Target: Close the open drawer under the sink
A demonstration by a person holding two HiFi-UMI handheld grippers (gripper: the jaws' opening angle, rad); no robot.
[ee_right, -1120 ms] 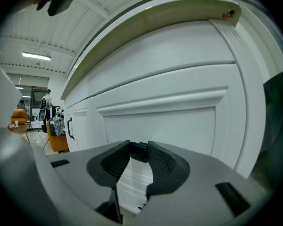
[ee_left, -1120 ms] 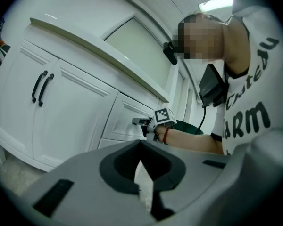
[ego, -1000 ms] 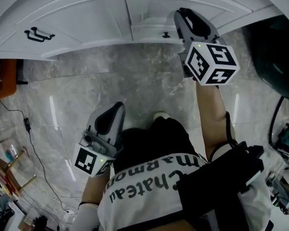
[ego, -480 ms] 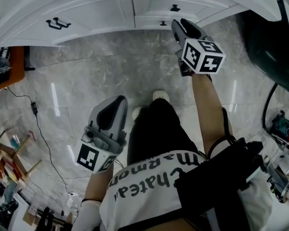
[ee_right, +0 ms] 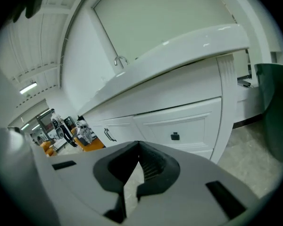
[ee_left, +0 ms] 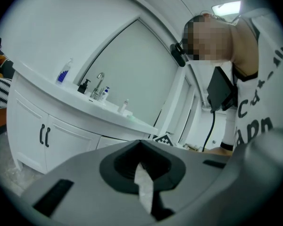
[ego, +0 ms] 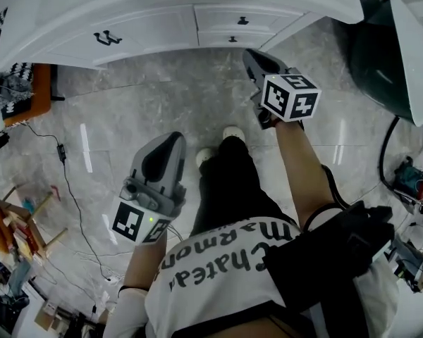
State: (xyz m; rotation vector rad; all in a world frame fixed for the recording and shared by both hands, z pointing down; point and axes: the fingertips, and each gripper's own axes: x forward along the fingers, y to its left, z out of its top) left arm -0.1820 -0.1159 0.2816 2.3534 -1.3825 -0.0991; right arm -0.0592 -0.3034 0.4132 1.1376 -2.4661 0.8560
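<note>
Right gripper (ego: 249,55) is off the cabinet (ego: 148,27) now. A second ago it was right up at the drawer fronts; it has drawn back and lifted clear. Its jaws have just snapped closed, tips together, nothing between them. Left gripper (ego: 170,141) has come up too, further back from the cabinet, over the marble floor (ego: 162,104); its jaws are pinched together, empty. The whole cabinet sits farther off in my head view than before.

Counting: two grippers. Two drawers at the cabinet's right end, upper drawer (ego: 222,20) over lower drawer (ego: 215,39), one dark knob each, both fronts flush with the cabinet face. One pair of dark handles (ego: 107,38) on the cabinet doors, left of the drawers. One tap (ee_left: 99,79) on the worktop (ee_left: 52,86) above.
</note>
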